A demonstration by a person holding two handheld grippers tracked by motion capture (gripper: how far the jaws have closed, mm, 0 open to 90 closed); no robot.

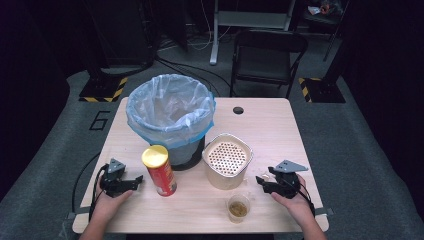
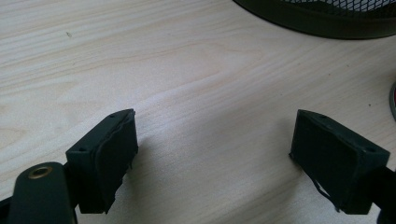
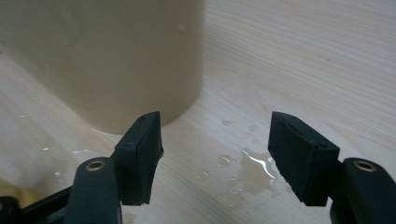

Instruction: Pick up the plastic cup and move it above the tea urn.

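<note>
A red chip can (image 1: 160,171) with a yellow lid stands upright at the table's front left. My left gripper (image 1: 134,183) rests on the wood just left of the can, open, with nothing between its pads (image 2: 114,156). A beige container (image 1: 226,161) with a perforated strainer insert stands at front centre; its wall (image 3: 107,56) rises close ahead of my right gripper (image 3: 215,156). My right gripper (image 1: 262,182) lies open just right of that container. A small clear cup (image 1: 238,208) holding amber liquid sits near the front edge between my hands.
A black mesh bin (image 1: 171,116) lined with a clear blue-edged bag stands behind the can; its base (image 2: 322,16) shows ahead of the left gripper. Small puddles (image 3: 250,170) wet the wood by the right gripper. A folding chair (image 1: 267,55) stands beyond the table (image 1: 270,130).
</note>
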